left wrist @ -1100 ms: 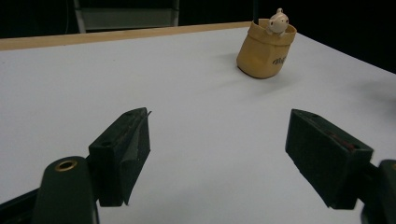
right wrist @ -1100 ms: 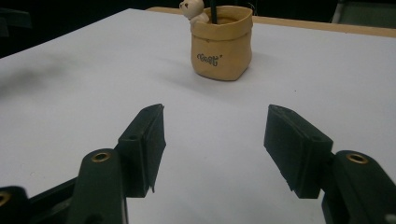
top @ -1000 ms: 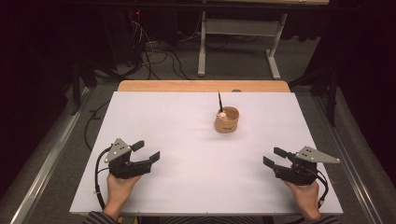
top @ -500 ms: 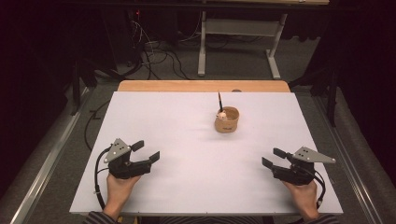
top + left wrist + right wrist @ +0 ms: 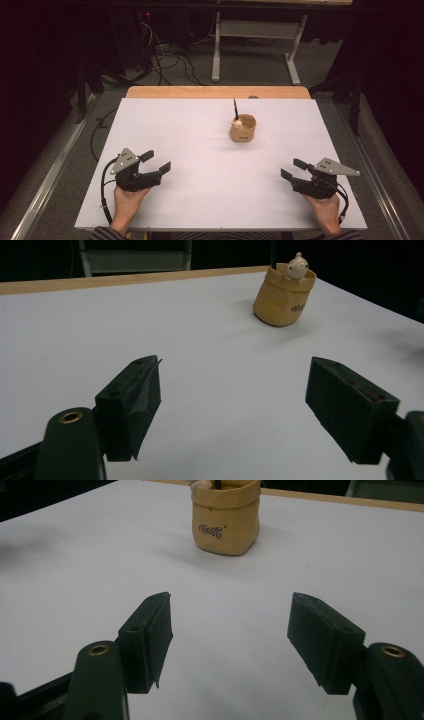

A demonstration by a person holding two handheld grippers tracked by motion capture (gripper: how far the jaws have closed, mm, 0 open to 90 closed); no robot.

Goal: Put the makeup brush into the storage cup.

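My left tongs [image 5: 154, 163] stand wide open with nothing between the jaws, low over the white counter [image 5: 200, 150] near its front left corner. My right tongs [image 5: 294, 169] are also open and empty near the front right corner; their jaws have just been opening a little more. Between the two I see much free room. The tan pouch [image 5: 243, 129] stands upright well apart from both, toward the far side and a little right of the middle, with a small pale figure [image 5: 298, 266] and a dark stick [image 5: 235, 107] in it. Compared with a second ago, both hands and the pouch are in the same places. Behind the counter are a wooden edge [image 5: 215, 92], grey floor, cables [image 5: 170, 60] and a metal frame [image 5: 255, 35].
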